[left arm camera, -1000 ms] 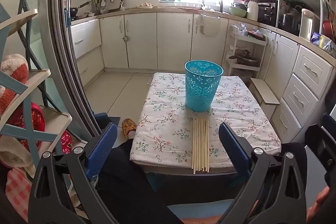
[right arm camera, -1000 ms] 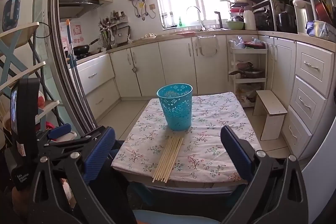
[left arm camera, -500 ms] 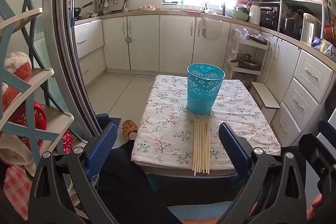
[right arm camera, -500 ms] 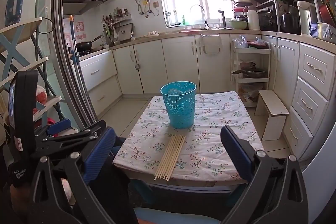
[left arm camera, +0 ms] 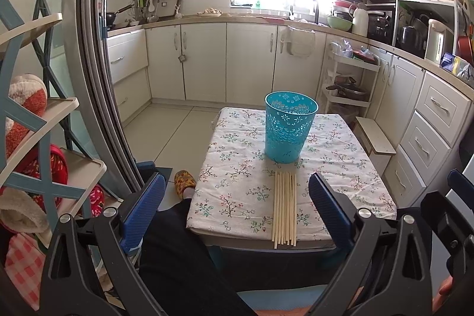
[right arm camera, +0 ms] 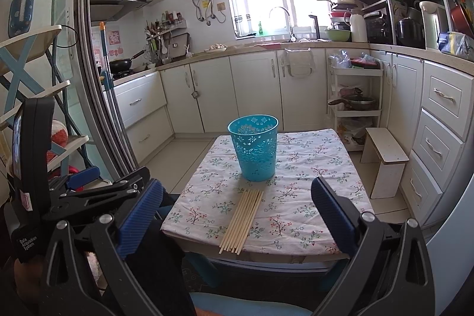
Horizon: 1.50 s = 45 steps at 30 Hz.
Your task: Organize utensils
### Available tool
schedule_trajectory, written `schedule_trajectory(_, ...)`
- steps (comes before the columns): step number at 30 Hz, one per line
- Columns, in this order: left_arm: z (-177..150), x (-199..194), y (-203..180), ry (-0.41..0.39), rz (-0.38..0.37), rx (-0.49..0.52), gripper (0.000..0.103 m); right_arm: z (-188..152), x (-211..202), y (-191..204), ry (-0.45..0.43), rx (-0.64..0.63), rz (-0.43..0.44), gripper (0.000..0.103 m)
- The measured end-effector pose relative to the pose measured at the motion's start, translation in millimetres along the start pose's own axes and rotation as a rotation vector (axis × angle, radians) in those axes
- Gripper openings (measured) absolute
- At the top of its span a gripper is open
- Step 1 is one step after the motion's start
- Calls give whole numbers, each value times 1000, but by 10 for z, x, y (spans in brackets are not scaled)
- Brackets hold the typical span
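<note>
At the bottom of the left wrist frame the left gripper [left arm camera: 237,197] hung with its blue-padded fingers [left arm camera: 145,206] spread wide and released, holding nothing, short of the near edge of the desk [left arm camera: 237,191]. In the right wrist frame the right gripper [right arm camera: 237,206] was likewise spread, its fingers [right arm camera: 331,212] empty and clear of the desk [right arm camera: 296,212]. Just past them, at lower centre, a bundle of wooden chopsticks [left arm camera: 285,209] lay flat side by side on the flowered cloth, its near ends at the desk's front edge. Directly beyond its far ends, in the middle of the frame, a teal perforated basket [left arm camera: 288,131] stood upright. White cabinets [left arm camera: 225,64] filled the upper frame behind.
</note>
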<state>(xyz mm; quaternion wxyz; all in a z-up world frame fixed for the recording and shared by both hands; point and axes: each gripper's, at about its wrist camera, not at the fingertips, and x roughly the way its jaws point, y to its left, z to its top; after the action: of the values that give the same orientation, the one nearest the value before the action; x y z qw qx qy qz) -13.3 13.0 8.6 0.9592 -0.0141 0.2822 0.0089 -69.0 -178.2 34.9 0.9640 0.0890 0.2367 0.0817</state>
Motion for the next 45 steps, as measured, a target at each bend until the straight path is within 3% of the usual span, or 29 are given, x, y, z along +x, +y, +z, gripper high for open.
schedule_trajectory(45, -9, 75, 38, 22, -10, 0, 95, -54, 69, 39, 28, 1, 7, 96)
